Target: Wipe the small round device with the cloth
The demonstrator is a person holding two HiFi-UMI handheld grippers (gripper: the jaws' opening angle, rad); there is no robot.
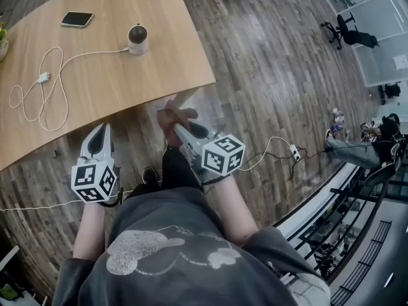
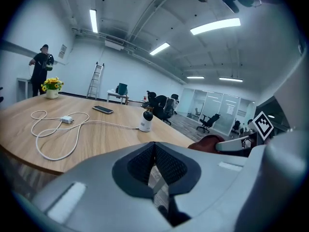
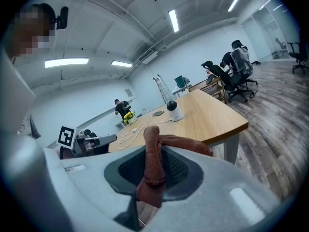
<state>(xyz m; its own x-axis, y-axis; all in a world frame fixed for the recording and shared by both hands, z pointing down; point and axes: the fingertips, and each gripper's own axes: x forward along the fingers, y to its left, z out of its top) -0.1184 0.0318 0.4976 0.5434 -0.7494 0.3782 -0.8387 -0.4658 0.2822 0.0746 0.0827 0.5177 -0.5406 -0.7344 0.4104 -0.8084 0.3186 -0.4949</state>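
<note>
A small round white device [image 1: 138, 39] with a dark top stands on the wooden table [image 1: 108, 75], a white cable running from it. The same device [image 2: 146, 121] shows in the left gripper view and again, far off, in the right gripper view as the device [image 3: 175, 110]. My right gripper [image 1: 173, 123] is shut on a reddish-brown cloth [image 1: 176, 116] just below the table's near edge; the cloth [image 3: 153, 158] is pinched between its jaws. My left gripper [image 1: 99, 139] hangs lower left of the table edge, shut with nothing in it.
A phone [image 1: 77, 19] lies at the table's far side. A looped white cable with a charger [image 1: 43, 78] spreads over the left half. Yellow flowers [image 2: 52, 85] stand at the far end. Office chairs [image 1: 354, 34] and a cord on the floor [image 1: 274, 146] are to the right.
</note>
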